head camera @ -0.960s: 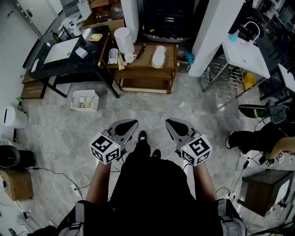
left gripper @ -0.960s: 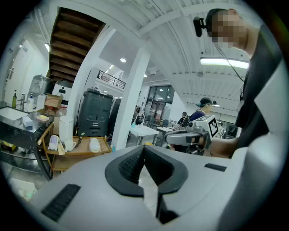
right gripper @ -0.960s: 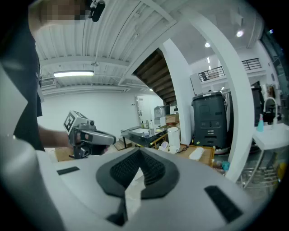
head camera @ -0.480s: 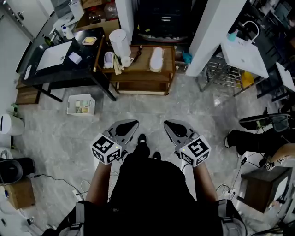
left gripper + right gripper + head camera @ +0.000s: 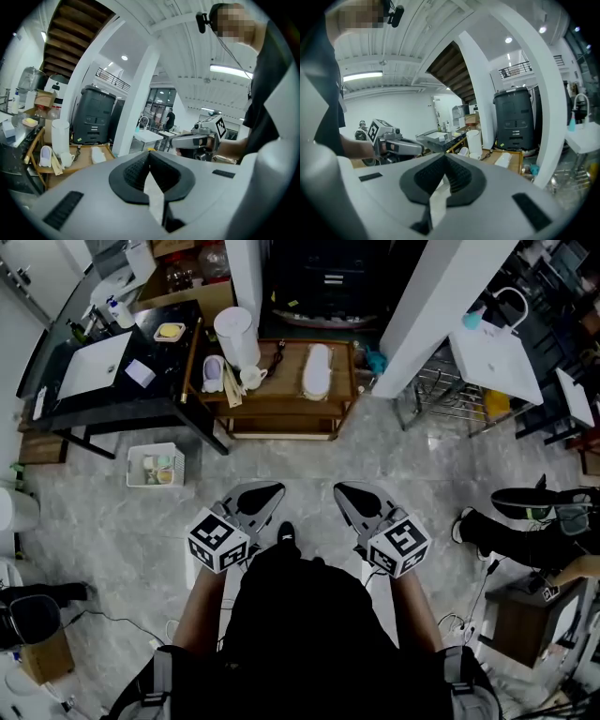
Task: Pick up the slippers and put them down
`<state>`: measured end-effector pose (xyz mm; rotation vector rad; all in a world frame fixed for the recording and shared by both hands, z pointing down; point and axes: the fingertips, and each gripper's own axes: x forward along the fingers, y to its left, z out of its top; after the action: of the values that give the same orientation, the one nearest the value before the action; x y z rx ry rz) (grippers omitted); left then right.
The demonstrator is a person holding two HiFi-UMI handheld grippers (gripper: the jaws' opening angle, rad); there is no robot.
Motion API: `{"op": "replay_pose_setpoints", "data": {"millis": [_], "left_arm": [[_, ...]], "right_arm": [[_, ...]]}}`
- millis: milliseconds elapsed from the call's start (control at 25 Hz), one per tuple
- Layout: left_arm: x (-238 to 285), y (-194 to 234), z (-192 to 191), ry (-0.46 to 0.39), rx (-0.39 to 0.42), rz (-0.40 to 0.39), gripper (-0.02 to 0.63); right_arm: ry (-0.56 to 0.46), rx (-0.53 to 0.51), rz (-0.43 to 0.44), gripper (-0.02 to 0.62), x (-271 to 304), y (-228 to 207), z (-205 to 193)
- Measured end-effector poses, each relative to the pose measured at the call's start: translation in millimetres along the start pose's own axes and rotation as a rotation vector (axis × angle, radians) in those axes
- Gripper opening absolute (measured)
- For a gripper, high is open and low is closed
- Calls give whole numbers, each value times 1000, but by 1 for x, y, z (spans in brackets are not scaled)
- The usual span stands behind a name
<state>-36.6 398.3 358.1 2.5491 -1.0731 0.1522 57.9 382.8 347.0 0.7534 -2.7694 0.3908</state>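
A white slipper [image 5: 317,369] lies on the low wooden table [image 5: 281,404] ahead, and a lilac-and-white slipper [image 5: 214,374] lies at that table's left end. Both show far off in the left gripper view, the white slipper [image 5: 98,154] and the lilac one [image 5: 45,155]; the right gripper view also catches the white slipper [image 5: 503,160]. My left gripper [image 5: 265,493] and right gripper [image 5: 349,491] are held side by side in front of my body, well short of the table. Both are shut with nothing between the jaws.
A black desk [image 5: 103,381] stands left of the wooden table, with a white cylindrical bin [image 5: 234,334] between them. A white crate [image 5: 155,467] sits on the floor. A white pillar [image 5: 441,296] and a wire rack [image 5: 441,395] stand at the right, near a seated person's legs [image 5: 506,531].
The wooden table and desk have slid lower in the head view as I step toward them. Both grippers keep their place in front of me, still shut.
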Motion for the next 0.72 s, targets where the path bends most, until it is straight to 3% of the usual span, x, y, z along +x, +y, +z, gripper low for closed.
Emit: {"op": "replay_pose_setpoints", "data": {"millis": [440, 720], "left_arm": [[18, 44, 9, 28, 6, -99, 12], [19, 58, 12, 36, 0, -112, 12]], "right_arm": [[28, 49, -88, 8, 38, -23, 6], [65, 39, -119, 8, 52, -29, -3]]}}
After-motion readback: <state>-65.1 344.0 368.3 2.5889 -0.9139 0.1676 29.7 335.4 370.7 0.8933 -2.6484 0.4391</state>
